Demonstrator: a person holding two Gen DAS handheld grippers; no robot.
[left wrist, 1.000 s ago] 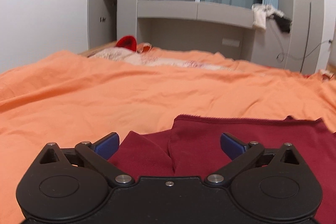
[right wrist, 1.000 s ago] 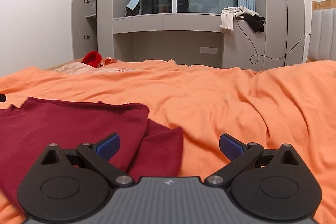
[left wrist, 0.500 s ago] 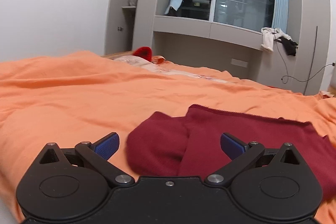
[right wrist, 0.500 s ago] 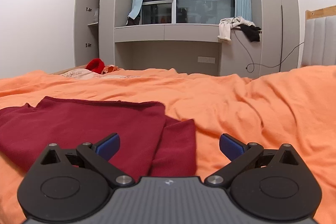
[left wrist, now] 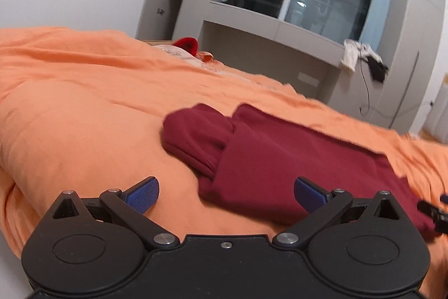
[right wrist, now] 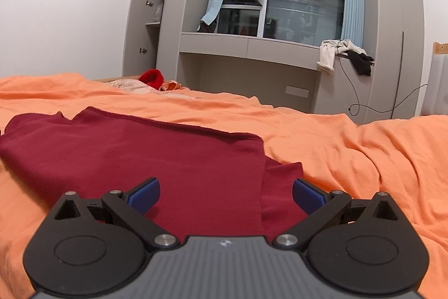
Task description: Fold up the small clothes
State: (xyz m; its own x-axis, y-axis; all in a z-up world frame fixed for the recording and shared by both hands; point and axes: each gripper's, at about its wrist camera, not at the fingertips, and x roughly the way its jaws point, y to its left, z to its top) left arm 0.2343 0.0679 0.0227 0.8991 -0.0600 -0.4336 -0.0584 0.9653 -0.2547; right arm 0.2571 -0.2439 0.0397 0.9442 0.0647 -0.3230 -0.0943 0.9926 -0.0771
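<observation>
rumpled orange bedspread (right wrist: 322, 136) | bright red plush item (right wrist: 151, 77) at far edge; white cloth (right wrist: 328, 55) and black cloth (right wrist: 361, 64) draped on grey ledge

Dark red knit garment (left wrist: 282, 156) lies flat on the orange bedspread (left wrist: 84, 108), partly folded: the body forms a broad panel with a straight hemmed far edge. One sleeve (left wrist: 196, 133) protrudes from under the panel at 10 o'clock in the left view; the other layer (right wrist: 282, 192) shows at 3 o'clock in the right view.
</observation>
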